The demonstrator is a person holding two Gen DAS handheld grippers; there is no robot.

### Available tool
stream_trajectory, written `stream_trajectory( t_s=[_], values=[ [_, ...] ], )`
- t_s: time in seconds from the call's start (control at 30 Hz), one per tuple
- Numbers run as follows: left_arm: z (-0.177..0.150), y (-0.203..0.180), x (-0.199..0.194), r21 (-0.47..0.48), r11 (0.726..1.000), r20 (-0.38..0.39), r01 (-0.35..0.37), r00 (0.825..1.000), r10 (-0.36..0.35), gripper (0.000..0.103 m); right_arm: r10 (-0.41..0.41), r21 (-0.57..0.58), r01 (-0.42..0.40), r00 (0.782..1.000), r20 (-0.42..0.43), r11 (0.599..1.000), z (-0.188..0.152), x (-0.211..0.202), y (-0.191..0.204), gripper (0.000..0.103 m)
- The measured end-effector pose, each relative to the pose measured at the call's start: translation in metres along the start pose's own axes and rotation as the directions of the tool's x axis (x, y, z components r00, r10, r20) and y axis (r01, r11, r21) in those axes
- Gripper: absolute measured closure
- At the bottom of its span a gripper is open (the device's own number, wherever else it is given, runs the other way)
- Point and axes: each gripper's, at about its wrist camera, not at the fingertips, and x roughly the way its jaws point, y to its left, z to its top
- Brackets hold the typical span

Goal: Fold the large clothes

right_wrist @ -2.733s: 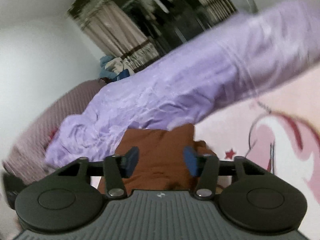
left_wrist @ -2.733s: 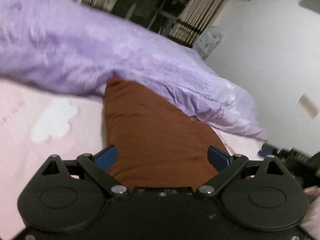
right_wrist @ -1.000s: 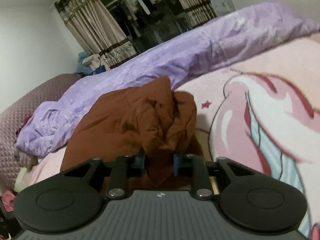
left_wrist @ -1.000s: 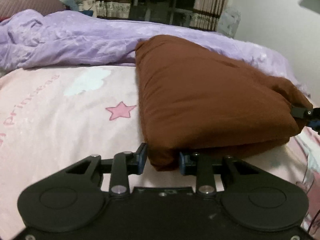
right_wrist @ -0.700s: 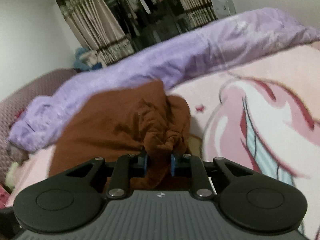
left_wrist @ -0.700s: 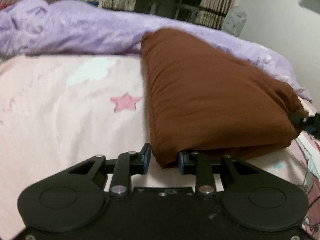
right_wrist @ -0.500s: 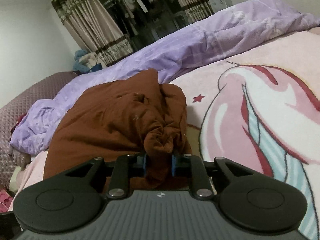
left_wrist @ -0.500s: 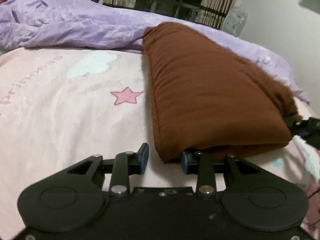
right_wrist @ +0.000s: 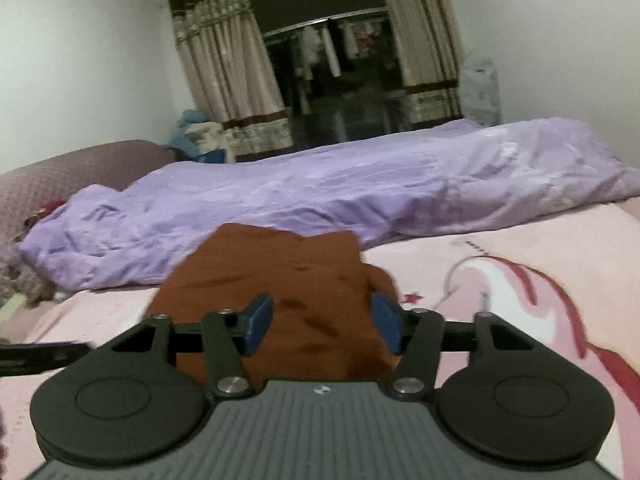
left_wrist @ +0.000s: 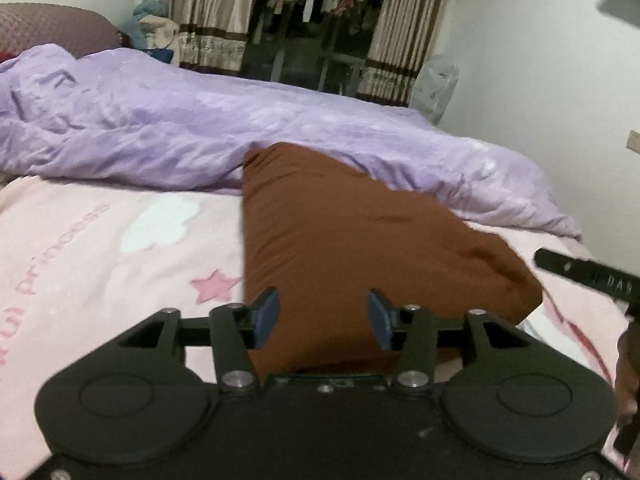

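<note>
Left wrist view: folded brown garment [left_wrist: 360,240] beyond open left tool [left_wrist: 323,318].

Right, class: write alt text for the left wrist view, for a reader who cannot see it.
An open left gripper hovers over a folded brown garment lying on a pink printed blanket. A rumpled purple duvet lies behind it, with curtains beyond.

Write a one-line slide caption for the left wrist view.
Left gripper open over a folded brown garment lying on a pink bedspread, with a rumpled purple duvet behind.
</note>
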Motion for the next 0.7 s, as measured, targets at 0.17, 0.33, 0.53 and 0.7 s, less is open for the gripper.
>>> stream_trajectory(
  t_s=[0.17,0.33,0.53,0.7],
  values=[
    [0.005,-0.019,0.028,0.028,1.000,-0.032,-0.001,0.999,0.002,0.052,-0.005,-0.038,0.003,0.999,-0.047,0.999,-0.001,0.022,0.016,0.069],
    [0.001,-0.021,0.052,0.019,1.000,-0.090,-0.004,0.996,0.006,0.052,-0.026,-0.036,0.021,0.991,-0.130,0.999,-0.016,0.052,0.014,0.079],
    [-0.007,-0.018,0.072,0.041,0.999,-0.110,0.001,0.994,0.004,0.047,-0.024,-0.022,0.020,0.985,-0.170,1.000,-0.029,0.071,0.008,0.083],
    [-0.005,-0.016,0.074,0.047,0.999,-0.114,0.013,0.993,-0.008,0.046,-0.010,-0.018,0.007,0.984,-0.175,1.000,-0.031,0.074,0.005,0.083]
  ],
)
